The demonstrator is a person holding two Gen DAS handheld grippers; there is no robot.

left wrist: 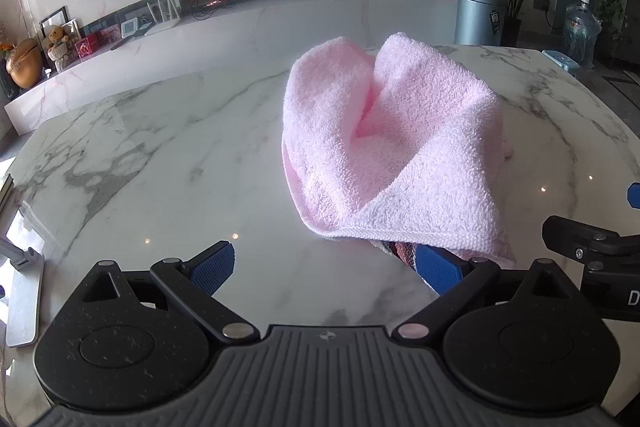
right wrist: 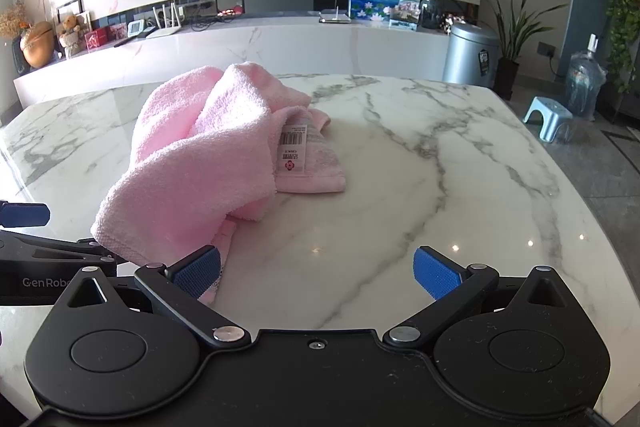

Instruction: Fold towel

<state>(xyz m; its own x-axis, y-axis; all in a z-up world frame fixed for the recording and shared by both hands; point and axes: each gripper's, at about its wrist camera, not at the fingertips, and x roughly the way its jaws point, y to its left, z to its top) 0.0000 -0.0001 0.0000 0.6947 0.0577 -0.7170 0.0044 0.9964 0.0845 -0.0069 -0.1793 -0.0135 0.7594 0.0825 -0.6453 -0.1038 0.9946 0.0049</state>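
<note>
A pink terry towel (left wrist: pixel 384 139) lies crumpled in a loose heap on the white marble table (left wrist: pixel 160 155). My left gripper (left wrist: pixel 324 269) is open, low over the table; its right finger pad (left wrist: pixel 438 269) sits under the towel's near hem. In the right wrist view the towel (right wrist: pixel 192 171) lies to the left, with a barcode label (right wrist: pixel 294 147) showing on a flat flap. My right gripper (right wrist: pixel 318 273) is open; its left finger pad (right wrist: pixel 198 271) touches the towel's near edge. Each gripper shows at the other's frame edge.
A grey metal stand (left wrist: pixel 24 291) sits at the table's left edge. Beyond the table are a low marble TV console (right wrist: pixel 280 43), a silver bin (right wrist: pixel 470 55), a blue stool (right wrist: pixel 548 119) and a water bottle (right wrist: pixel 584 87) on the floor at right.
</note>
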